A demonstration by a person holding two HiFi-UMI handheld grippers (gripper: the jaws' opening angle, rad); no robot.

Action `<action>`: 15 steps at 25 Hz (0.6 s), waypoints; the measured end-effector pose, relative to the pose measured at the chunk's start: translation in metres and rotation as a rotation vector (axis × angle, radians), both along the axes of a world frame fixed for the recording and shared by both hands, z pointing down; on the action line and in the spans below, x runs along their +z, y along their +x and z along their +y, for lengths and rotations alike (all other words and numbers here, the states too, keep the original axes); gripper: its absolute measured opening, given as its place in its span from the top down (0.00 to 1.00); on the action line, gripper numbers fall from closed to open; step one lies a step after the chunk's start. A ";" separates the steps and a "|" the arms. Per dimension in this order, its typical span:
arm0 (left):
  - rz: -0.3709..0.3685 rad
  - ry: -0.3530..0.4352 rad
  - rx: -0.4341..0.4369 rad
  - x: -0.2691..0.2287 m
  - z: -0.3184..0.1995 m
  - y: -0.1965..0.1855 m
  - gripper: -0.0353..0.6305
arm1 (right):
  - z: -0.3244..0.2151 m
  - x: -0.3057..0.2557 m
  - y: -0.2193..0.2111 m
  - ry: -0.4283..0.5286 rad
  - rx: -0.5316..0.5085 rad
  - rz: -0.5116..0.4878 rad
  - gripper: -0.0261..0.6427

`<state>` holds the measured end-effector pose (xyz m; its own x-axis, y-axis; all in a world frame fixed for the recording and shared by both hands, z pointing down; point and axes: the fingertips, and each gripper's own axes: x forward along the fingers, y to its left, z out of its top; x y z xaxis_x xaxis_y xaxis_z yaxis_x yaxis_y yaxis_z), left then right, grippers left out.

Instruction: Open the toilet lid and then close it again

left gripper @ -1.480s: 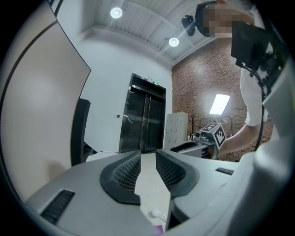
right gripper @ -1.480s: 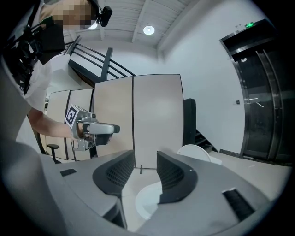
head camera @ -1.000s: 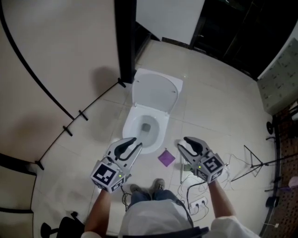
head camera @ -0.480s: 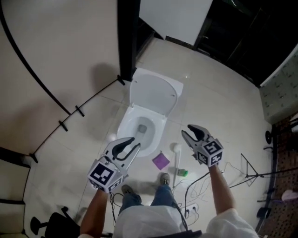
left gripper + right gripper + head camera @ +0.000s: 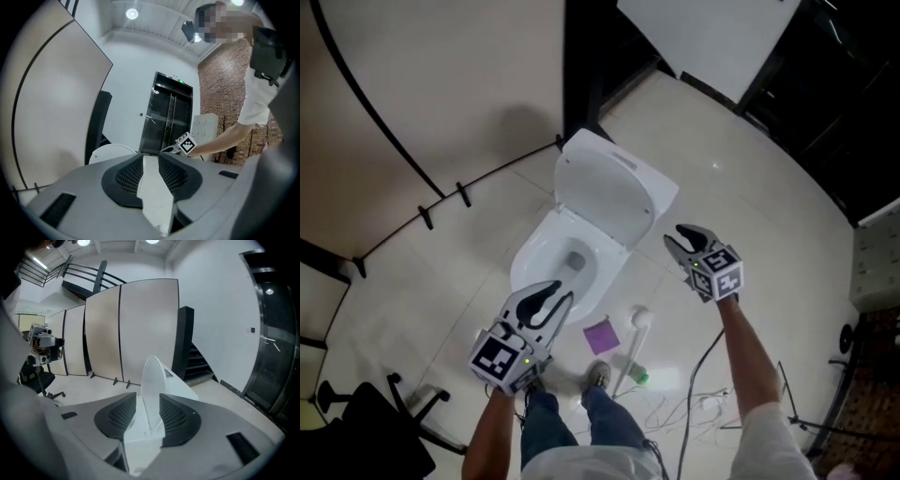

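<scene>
There is one toilet (image 5: 546, 272) on the tiled floor (image 5: 741, 216), and its one toilet lid (image 5: 614, 202) stands raised, leaning back toward a black column (image 5: 581, 66), so the bowl lies uncovered. The person holds two hand-held grippers, one in each hand, with both forearms stretched forward. The left hand-held gripper (image 5: 561, 292) hovers by the bowl's near rim, pointing about level, its jaws released and parted with only floor showing between them. The right hand-held gripper (image 5: 677, 239) tilts downward just beside the lid's right edge without touching it, its jaws likewise parted and grasping nothing. One purple square (image 5: 601, 336) lies on the floor near the person's two feet, next to a white brush holder (image 5: 638, 320).
</scene>
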<state>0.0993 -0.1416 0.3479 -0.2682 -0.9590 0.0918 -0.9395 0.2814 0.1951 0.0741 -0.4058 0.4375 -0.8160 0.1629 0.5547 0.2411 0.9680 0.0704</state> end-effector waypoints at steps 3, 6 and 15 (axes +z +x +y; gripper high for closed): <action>0.048 -0.029 -0.017 0.019 -0.018 0.001 0.81 | -0.016 0.018 -0.037 -0.013 -0.039 0.010 0.73; 0.051 -0.047 -0.019 0.033 -0.028 -0.001 0.81 | -0.025 0.029 -0.074 -0.032 -0.049 0.019 0.73; 0.021 -0.085 -0.027 0.059 -0.023 -0.014 0.81 | -0.031 0.055 -0.131 -0.025 -0.097 0.108 0.89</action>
